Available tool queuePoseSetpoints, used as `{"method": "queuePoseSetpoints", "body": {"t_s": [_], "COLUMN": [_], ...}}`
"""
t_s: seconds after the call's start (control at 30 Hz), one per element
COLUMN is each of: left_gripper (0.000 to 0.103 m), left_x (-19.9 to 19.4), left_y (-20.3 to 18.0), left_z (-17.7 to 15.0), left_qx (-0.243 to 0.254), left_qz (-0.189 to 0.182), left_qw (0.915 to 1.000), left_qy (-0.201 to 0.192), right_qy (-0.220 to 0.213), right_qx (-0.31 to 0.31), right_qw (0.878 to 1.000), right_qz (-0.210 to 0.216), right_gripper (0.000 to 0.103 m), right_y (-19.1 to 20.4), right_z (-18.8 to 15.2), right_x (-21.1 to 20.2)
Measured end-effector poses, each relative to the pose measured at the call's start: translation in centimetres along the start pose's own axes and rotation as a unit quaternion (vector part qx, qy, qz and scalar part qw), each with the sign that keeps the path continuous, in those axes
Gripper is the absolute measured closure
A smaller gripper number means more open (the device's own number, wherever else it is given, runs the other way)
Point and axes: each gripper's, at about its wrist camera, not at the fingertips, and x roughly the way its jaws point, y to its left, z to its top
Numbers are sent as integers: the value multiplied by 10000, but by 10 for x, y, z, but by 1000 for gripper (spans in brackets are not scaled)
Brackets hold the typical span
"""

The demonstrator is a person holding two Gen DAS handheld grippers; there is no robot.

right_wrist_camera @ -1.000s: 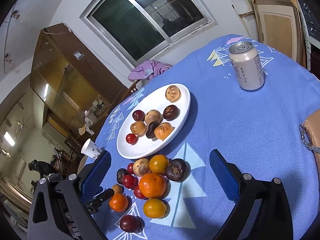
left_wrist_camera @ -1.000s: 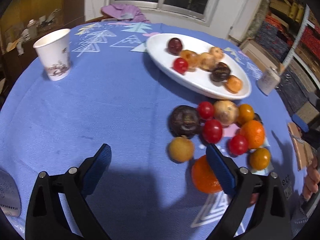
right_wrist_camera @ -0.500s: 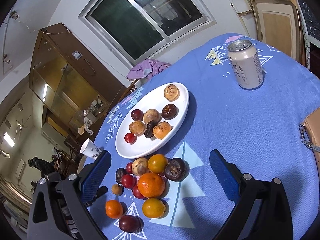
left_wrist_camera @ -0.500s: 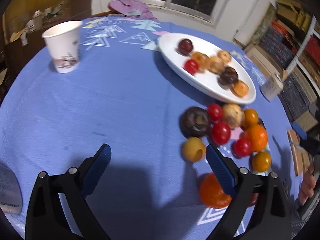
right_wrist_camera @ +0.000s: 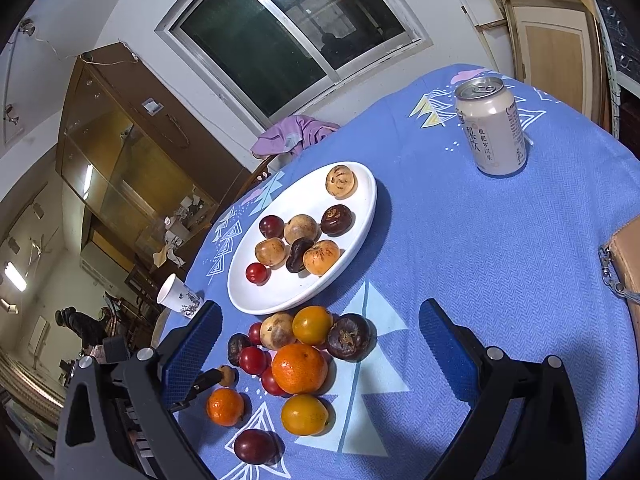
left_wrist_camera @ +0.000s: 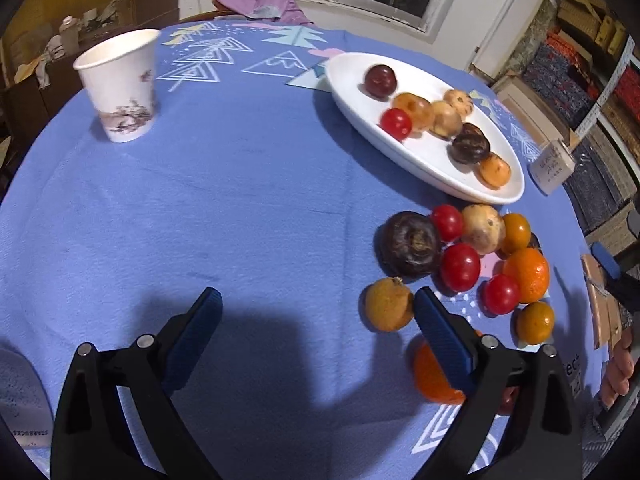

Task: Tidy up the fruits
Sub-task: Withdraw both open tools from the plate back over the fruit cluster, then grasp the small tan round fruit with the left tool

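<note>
Left gripper (left_wrist_camera: 316, 312): held apart, empty.
Small brown fruit (left_wrist_camera: 389, 304): seen just right of it, nearest.
Right gripper (right_wrist_camera: 320, 324): apart, empty.

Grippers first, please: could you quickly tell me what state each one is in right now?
Left gripper: open, holding nothing, above the blue tablecloth.
Right gripper: open, holding nothing.

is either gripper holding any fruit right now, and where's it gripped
Nothing is held. The left gripper is open with only tablecloth between its fingers; the small yellow-brown fruit lies just outside one finger. The right gripper is open above the pile.
</note>
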Motion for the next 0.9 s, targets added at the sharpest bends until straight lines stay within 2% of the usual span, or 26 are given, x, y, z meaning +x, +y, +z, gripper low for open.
{"method": "queuePoseSetpoints", "body": {"t_s": [0.2,0.3,0.4,0.5,0.6,0.67,0.73,0.77,0.8,0.83,0.87,0.9], "left_gripper": [8,8,10,10,10,18,23,30,44,51,51,60], "left_x": [-11,-22,-33,-31,-22,-12,-6,-4,1,6,6,5], "left_y": [19,30,34,5,-27,-38,-38,-37,-35,-34,-32,-33], "left_z": [-4,-7,-10,-16,-22,-23,-20,-18,-15,-14,-14,-14], "left_qx": [-202,-429,-608,-74,548,768,741,714,712,693,669,727], "left_qz": [266,453,269,156,364,468,528,571,591,474,415,408], "left_qw": [9994,9974,9962,9981,9961,9947,9945,9946,9947,9958,9960,9954], "left_qy": [-114,-373,-569,-586,-579,-506,-514,-498,-456,-365,-426,-464], "right_qy": [-15,-26,-44,-30,3,13,32,43,52,55,55,50], "right_qx": [0,-8,-37,-107,-174,-224,-261,-279,-304,-326,-344,-350], "right_qw": [10000,10000,10000,9999,9998,9997,9997,9996,9995,9995,9994,9994], "right_qz": [27,40,51,36,33,21,4,2,-2,-13,-29,-29], "right_gripper": [3,3,3,3,3,3,3,3,3,3,3,3], "right_y": [-1,-1,1,3,6,8,10,10,11,12,13,13], "right_z": [0,0,-1,-1,-3,-4,-5,-5,-6,-6,-6,-7], "right_x": [-1,-2,-3,-2,-1,0,1,2,3,3,3,2]}}
